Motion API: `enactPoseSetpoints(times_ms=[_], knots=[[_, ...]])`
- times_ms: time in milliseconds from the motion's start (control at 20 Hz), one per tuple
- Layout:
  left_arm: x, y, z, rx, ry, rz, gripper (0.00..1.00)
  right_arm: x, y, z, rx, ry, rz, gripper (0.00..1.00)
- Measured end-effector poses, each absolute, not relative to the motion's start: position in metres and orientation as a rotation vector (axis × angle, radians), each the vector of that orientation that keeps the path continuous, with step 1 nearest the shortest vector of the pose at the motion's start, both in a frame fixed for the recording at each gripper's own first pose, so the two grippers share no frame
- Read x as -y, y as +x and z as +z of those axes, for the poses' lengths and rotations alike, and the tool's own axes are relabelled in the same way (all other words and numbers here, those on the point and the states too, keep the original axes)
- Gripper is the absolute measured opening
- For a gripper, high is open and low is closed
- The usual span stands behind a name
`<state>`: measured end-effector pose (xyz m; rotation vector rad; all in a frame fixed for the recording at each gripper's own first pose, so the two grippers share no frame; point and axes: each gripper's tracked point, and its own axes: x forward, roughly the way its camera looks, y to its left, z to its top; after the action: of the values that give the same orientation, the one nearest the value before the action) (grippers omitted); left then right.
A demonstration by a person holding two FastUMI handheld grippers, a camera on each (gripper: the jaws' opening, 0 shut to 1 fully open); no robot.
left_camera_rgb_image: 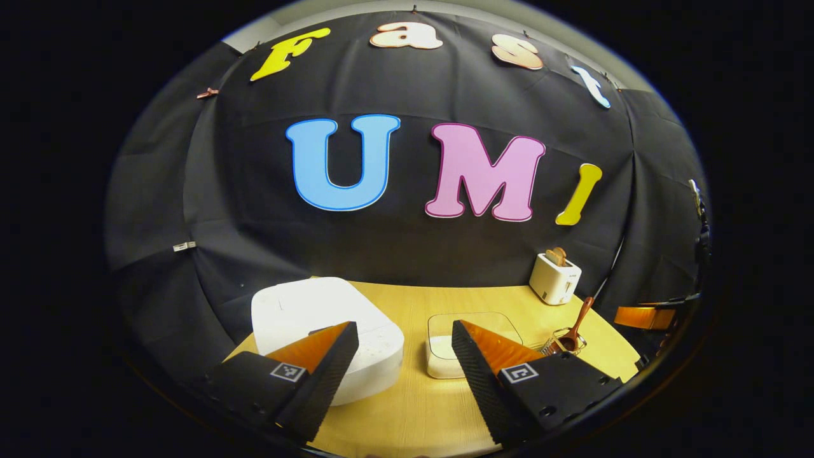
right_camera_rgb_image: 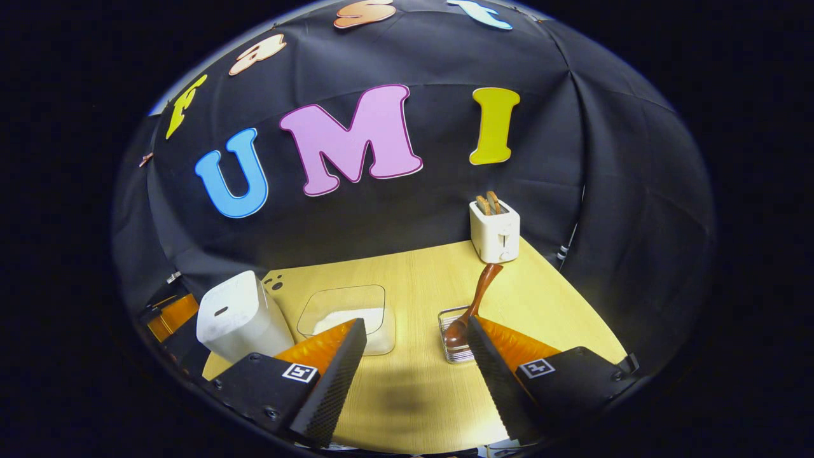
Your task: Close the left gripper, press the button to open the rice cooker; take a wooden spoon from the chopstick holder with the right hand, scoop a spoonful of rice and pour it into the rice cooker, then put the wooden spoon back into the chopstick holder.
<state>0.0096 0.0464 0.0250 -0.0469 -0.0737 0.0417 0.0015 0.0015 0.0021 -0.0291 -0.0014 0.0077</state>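
Nothing done yet: cooker (left_camera_rgb_image: pixel 327 334) lid down, ahead-left of L gripper (left_camera_rgb_image: pixel 405 356), fingers spread. R gripper (right_camera_rgb_image: pixel 416 362) also spread, empty; spoon (right_camera_rgb_image: pixel 474 305) ahead-right in holder (right_camera_rgb_image: pixel 448 353).

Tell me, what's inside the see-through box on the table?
White rice lies at the bottom of the clear box, heaped toward the near side. The right gripper's finger covers the box's near corner, so that part of the rice is hidden. The box has no lid on it.

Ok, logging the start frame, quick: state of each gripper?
Left gripper: open, holding nothing.
Right gripper: open, holding nothing.
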Motion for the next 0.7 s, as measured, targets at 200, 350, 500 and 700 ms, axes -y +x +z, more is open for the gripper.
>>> enactPoseSetpoints(times_ms=[200, 350, 500, 700], knots=[[-0.062, 0.019, 0.032, 0.065, -0.058, 0.062, 0.95, 0.002, 0.003, 0.017, 0.029, -0.060, 0.001, 0.99], [-0.074, 0.024, 0.040, 0.063, -0.071, 0.066, 0.95, 0.005, 0.006, 0.041, 0.066, -0.099, 0.009, 0.99], [-0.093, 0.032, 0.047, 0.066, -0.069, 0.099, 0.84, 0.005, 0.008, 0.052, 0.083, -0.120, 0.012, 0.99], [-0.106, 0.045, 0.053, 0.053, -0.107, 0.095, 0.47, -0.004, 0.010, 0.046, 0.071, -0.119, 0.030, 0.98]])
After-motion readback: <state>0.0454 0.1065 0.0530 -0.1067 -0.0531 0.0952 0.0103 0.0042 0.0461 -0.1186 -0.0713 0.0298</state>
